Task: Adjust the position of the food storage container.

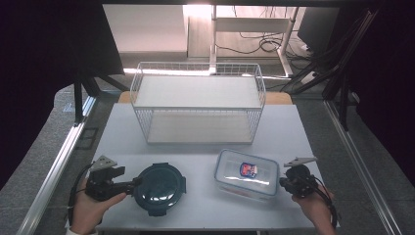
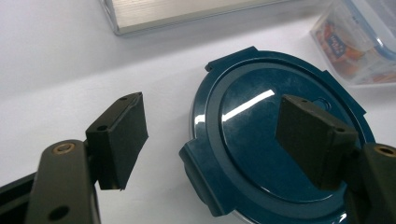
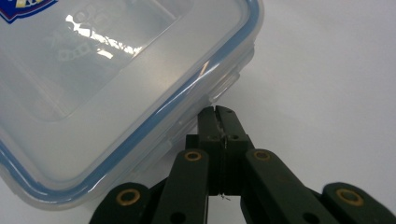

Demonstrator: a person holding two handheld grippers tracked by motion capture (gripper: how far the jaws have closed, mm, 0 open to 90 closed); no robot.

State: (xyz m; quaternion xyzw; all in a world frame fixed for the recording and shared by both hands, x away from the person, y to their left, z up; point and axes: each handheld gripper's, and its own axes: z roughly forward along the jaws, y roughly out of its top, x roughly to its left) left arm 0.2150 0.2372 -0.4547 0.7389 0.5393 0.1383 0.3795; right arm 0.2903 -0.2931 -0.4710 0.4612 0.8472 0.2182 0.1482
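A round dark-teal container [image 1: 161, 188] with a clip-on lid [image 2: 247, 140] lies on the white table at the front left. My left gripper [image 1: 136, 182] is open at its left rim. In the left gripper view [image 2: 217, 140] one jaw hovers over the lid and the other over bare table, with a lid clip between them. A clear rectangular box [image 1: 247, 174] with a blue seal and a label [image 3: 93, 84] sits at the front right. My right gripper [image 1: 282, 181] is shut with nothing in it, its tips [image 3: 217, 112] at the box's side latch.
A white two-tier wire rack [image 1: 198, 105] stands across the back half of the table [image 1: 205, 205]. The clear box [image 2: 359, 42] is a short way right of the round container. The table's front edge runs just behind both hands.
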